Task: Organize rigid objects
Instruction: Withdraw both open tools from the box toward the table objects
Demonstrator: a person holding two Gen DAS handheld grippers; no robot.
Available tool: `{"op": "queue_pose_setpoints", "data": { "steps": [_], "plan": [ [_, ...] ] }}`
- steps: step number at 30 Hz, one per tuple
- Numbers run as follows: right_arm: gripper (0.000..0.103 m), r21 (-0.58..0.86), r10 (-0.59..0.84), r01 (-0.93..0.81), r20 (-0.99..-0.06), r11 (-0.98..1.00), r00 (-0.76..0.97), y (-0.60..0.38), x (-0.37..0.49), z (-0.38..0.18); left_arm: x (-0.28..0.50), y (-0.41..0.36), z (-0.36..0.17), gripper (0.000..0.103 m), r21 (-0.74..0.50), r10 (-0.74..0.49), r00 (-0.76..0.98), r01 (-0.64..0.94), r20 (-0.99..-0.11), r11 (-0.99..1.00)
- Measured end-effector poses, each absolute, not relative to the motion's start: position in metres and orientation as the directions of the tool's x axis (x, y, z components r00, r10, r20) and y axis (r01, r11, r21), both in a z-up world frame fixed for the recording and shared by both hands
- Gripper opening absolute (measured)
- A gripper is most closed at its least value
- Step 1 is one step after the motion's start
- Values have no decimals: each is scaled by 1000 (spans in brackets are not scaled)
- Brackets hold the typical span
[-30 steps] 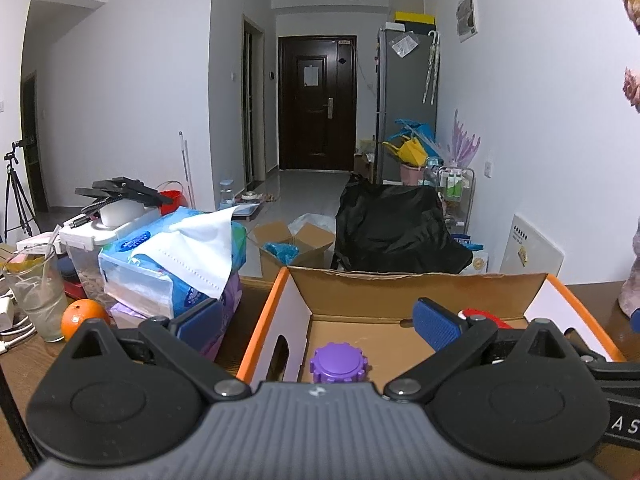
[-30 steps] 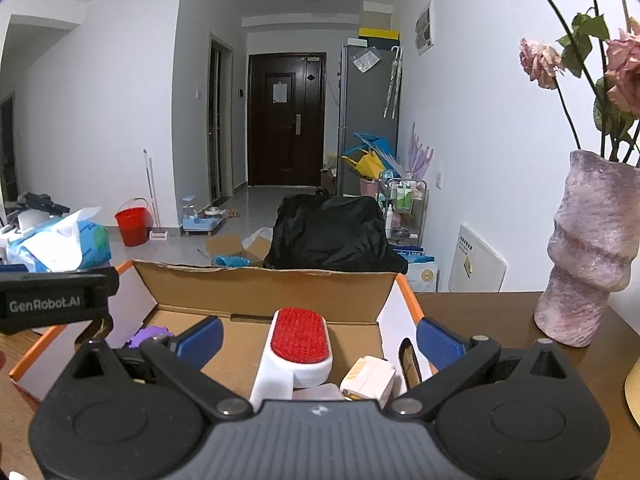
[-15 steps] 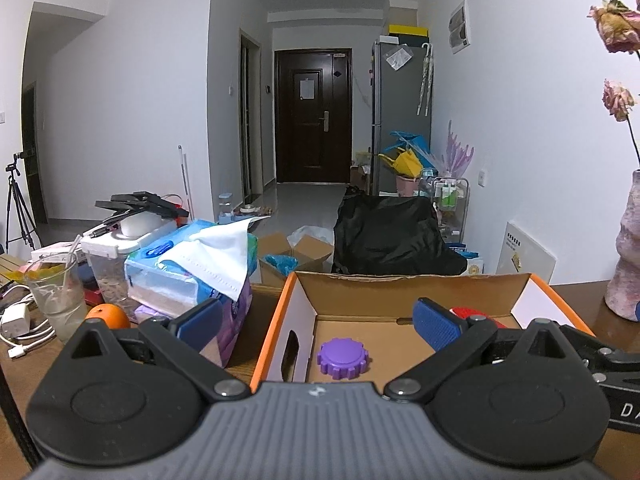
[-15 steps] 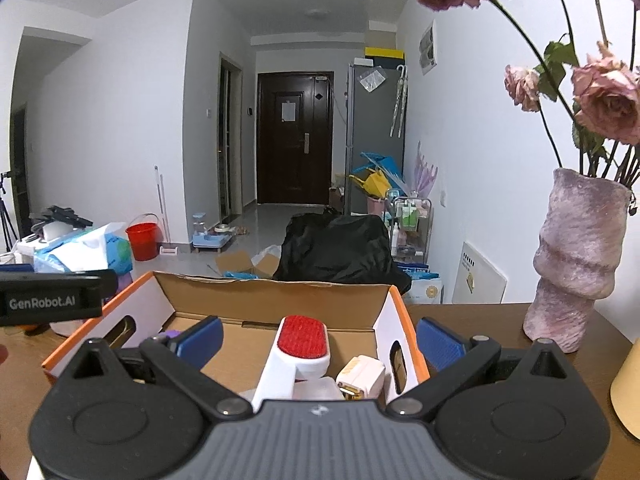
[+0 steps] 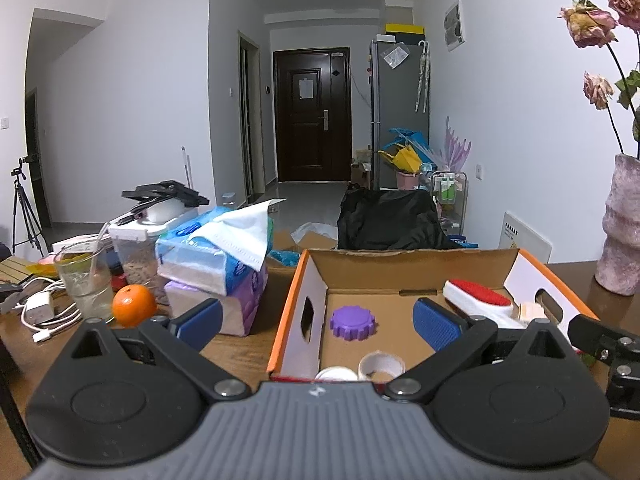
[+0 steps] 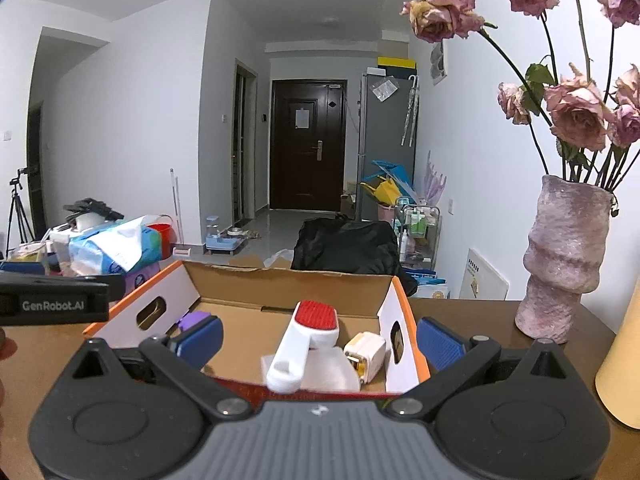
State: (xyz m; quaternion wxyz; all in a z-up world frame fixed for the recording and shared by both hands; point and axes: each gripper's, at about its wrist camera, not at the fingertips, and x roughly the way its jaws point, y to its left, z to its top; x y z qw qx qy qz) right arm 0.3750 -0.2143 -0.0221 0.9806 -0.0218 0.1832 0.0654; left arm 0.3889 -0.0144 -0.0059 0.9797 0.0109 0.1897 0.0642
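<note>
The only text that can be read is "GenRobot.AI", in pale letters on a black bar (image 6: 54, 305) at the left edge of the right wrist view. The white panel (image 6: 483, 280) that leans against the wall carries a few dark lines of print, but they are too small to read. A sheet of paper (image 5: 306, 89) is stuck on the dark door (image 5: 311, 136); no writing can be made out on it. The blue tissue pack (image 5: 208, 250) shows markings too blurred to read.
</note>
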Motion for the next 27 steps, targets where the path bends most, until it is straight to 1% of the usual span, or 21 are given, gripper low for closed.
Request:
{"op": "queue_pose_setpoints", "data": {
  "steps": [27],
  "plan": [
    [103,-34,138,-166,-413,985,900,-218,288,-35,302,-10,-23,103,79,121,903,-97,-412,992]
  ]
}}
